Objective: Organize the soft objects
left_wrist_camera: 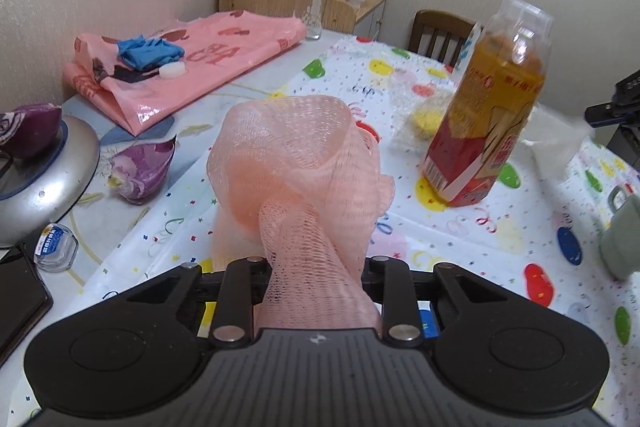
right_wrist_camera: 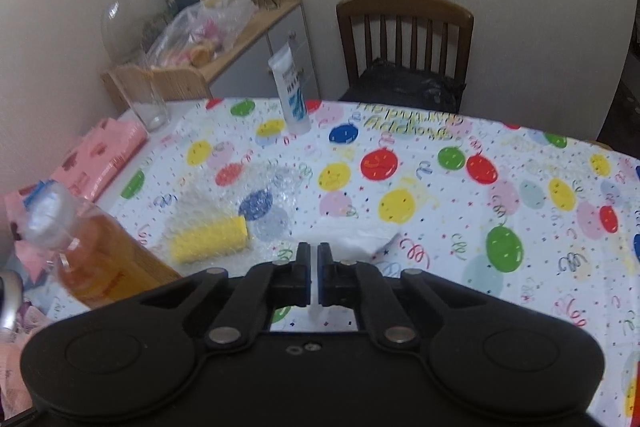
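Between the fingers of your left gripper point(left_wrist_camera: 316, 267) sits the pink mesh sponge point(left_wrist_camera: 296, 163): its gathered neck runs down between the two linkages and the puffed body bulges out ahead of them, over the balloon-print tablecloth point(left_wrist_camera: 500, 239). The fingertips themselves are buried in the netting, but the neck is pinched there, so the gripper is clamped on the sponge.

Just to the right of the sponge stands a drink bottle point(left_wrist_camera: 488, 115) with a clear cap. Behind it lies a yellow foam roller point(left_wrist_camera: 428, 117) wrapped in bubble wrap. Far left, a pink plastic bag point(left_wrist_camera: 192, 67) lies flat with a blue glove point(left_wrist_camera: 150, 51) bunched on top and a white cap point(left_wrist_camera: 172, 70) beside the glove. Nearer you on the left are a cut purple onion piece point(left_wrist_camera: 142, 167) on the cloth and another piece point(left_wrist_camera: 30, 129) on a metal lid point(left_wrist_camera: 52, 187). A tall drinking glass point(left_wrist_camera: 314, 1) stands at the far edge of the table.

Your right gripper point(right_wrist_camera: 314, 255) holds its blue-padded fingers almost together, with a thin white sheet point(right_wrist_camera: 352, 241) caught in the narrow slit between them. From the right wrist camera the yellow roller point(right_wrist_camera: 208, 239) lies ahead and left, the bottle point(right_wrist_camera: 92, 247) closer on the left, and a white tube point(right_wrist_camera: 290, 87) stands upright near the far edge, before a wooden chair point(right_wrist_camera: 404, 43).
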A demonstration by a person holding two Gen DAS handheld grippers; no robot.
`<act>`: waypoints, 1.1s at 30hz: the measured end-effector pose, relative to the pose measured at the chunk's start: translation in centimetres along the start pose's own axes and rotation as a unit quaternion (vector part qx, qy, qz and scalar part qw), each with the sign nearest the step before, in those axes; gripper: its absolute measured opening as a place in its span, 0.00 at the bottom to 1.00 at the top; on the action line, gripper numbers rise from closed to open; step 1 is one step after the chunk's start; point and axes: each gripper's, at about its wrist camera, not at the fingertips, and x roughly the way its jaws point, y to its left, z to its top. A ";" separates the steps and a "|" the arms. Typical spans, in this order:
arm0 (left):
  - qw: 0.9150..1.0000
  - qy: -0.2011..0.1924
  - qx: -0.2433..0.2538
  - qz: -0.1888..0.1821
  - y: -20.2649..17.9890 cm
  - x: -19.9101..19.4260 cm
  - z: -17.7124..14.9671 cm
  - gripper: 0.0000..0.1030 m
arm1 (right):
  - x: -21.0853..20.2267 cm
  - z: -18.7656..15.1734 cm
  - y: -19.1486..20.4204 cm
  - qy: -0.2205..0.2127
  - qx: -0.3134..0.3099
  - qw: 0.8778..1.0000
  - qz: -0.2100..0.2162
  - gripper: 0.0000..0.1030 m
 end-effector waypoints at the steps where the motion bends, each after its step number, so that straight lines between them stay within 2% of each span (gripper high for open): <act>1: 1.000 -0.003 -0.001 -0.004 -0.1 -0.4 0.1 0.25 | -0.9 0.1 -0.1 -0.007 -0.001 1.000 0.003 0.02; 5: 1.000 -0.015 0.004 -0.018 -0.9 -1.8 0.4 0.25 | -4.7 0.5 -0.5 -0.032 -0.006 0.999 0.021 0.02; 9: 0.999 -0.021 0.010 -0.022 -1.6 -2.8 0.3 0.25 | -5.8 0.6 -0.5 -0.011 -0.018 0.999 0.031 0.02; 12: 0.999 -0.022 0.012 -0.023 -1.9 -3.3 -0.1 0.25 | -4.3 0.4 -0.6 0.020 -0.017 0.999 0.032 0.03; 19: 1.000 -0.011 0.010 -0.028 -1.4 -3.4 -1.0 0.25 | 1.7 -0.3 -0.7 0.087 -0.009 0.996 0.002 0.05; 22: 1.000 -0.008 0.006 -0.028 -0.9 -3.3 -0.9 0.25 | 3.6 -0.5 -0.2 0.095 -0.011 0.995 -0.020 0.08; 24: 1.000 -0.008 0.006 -0.030 -0.7 -3.3 -0.8 0.25 | 4.7 -0.6 0.1 0.100 -0.011 0.995 -0.024 0.13; 25: 0.999 -0.007 0.007 -0.031 -0.5 -3.2 -0.7 0.25 | 5.0 -0.7 0.3 0.101 -0.013 0.994 -0.028 0.19; 27: 0.999 -0.006 0.009 -0.032 -0.3 -3.0 -0.6 0.25 | 5.7 -0.7 0.5 0.099 -0.015 0.994 -0.035 0.40; 28: 0.999 -0.005 0.009 -0.033 -0.2 -2.9 -0.5 0.25 | 5.9 -0.6 0.5 0.096 -0.013 0.995 -0.037 0.60; 29: 0.999 -0.004 0.008 -0.034 0.0 -2.8 -0.5 0.25 | 6.0 -0.6 0.6 0.090 -0.015 0.995 -0.043 0.76; 31: 0.999 -0.001 0.007 -0.035 0.2 -2.5 -0.3 0.25 | 6.5 -0.3 0.7 0.087 -0.024 0.995 -0.053 0.78; 33: 0.999 0.002 0.006 -0.036 0.3 -2.1 -0.2 0.25 | 7.6 -0.3 0.5 0.102 -0.023 0.993 -0.061 0.78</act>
